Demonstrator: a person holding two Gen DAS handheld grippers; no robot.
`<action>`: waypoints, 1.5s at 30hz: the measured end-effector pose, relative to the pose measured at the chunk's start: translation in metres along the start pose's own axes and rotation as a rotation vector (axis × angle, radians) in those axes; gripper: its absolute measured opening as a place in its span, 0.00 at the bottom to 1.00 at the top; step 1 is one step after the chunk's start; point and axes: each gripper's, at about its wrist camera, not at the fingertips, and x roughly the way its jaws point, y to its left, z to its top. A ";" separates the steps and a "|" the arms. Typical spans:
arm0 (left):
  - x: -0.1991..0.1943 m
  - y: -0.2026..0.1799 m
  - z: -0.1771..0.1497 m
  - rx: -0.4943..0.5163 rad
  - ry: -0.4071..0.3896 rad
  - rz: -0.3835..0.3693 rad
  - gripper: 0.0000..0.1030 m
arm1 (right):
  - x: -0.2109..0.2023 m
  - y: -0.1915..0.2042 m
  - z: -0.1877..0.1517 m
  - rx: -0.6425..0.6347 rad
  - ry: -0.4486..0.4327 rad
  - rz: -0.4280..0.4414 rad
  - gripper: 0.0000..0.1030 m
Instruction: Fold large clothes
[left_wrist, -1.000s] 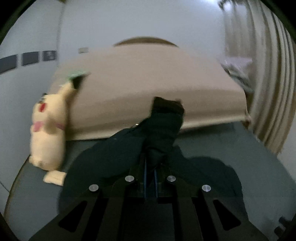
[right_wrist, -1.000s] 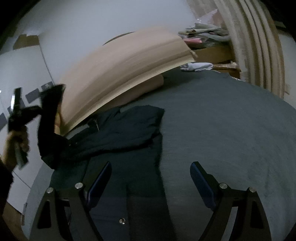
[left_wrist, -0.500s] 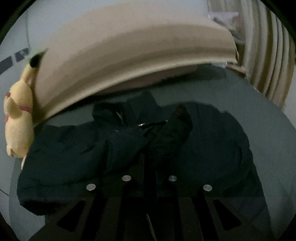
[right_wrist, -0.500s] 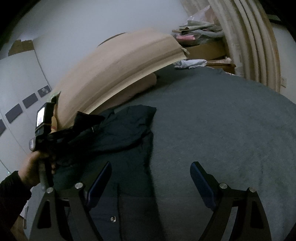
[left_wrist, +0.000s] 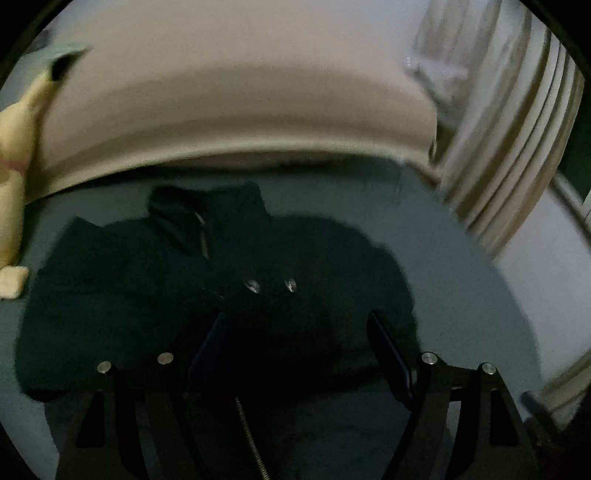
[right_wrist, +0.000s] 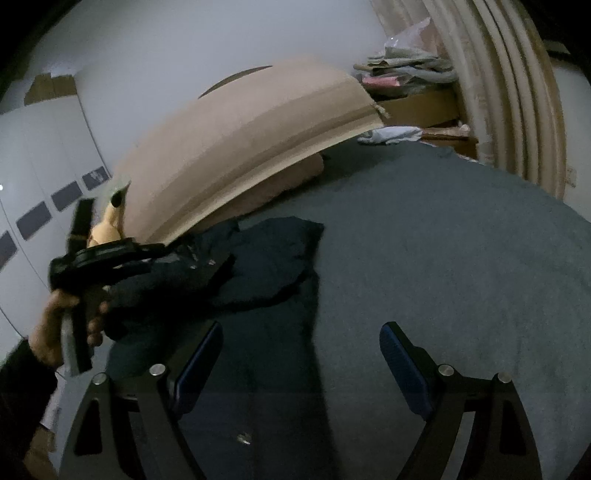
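A dark jacket (left_wrist: 147, 288) lies spread on the grey bed cover (right_wrist: 443, 258), collar and zip toward the headboard. One sleeve is folded across its body, and the cuff with two metal snaps (left_wrist: 271, 286) lies just ahead of my left gripper (left_wrist: 297, 315). That gripper's jaws are opening and stand wide; dark cloth lies under the gap, but the pads do not press on it. In the right wrist view a hand (right_wrist: 55, 332) holds that tool over the jacket (right_wrist: 273, 258). My right gripper (right_wrist: 301, 328) hangs open over the jacket's lower part with nothing between its fingers.
A beige padded headboard (right_wrist: 240, 147) runs along the far side of the bed. A yellow plush toy (left_wrist: 11, 177) leans against its left end. Striped curtains (right_wrist: 517, 92) hang at the right, with a pile of clothes (right_wrist: 406, 66) and a white cloth (right_wrist: 391, 134) near them.
The left gripper came down from holding the sleeve up, laid it across the jacket's body, and its jaws parted, letting the cuff go. The right gripper has stayed in place.
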 end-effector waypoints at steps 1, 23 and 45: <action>-0.012 0.007 0.000 -0.014 -0.021 0.002 0.76 | 0.003 0.003 0.004 0.014 0.006 0.027 0.86; -0.104 0.232 -0.088 -0.363 -0.150 0.381 0.76 | 0.274 0.120 0.032 0.289 0.480 0.207 0.26; 0.022 0.136 -0.043 0.007 0.001 0.565 0.76 | 0.260 0.109 0.029 -0.114 0.346 -0.145 0.10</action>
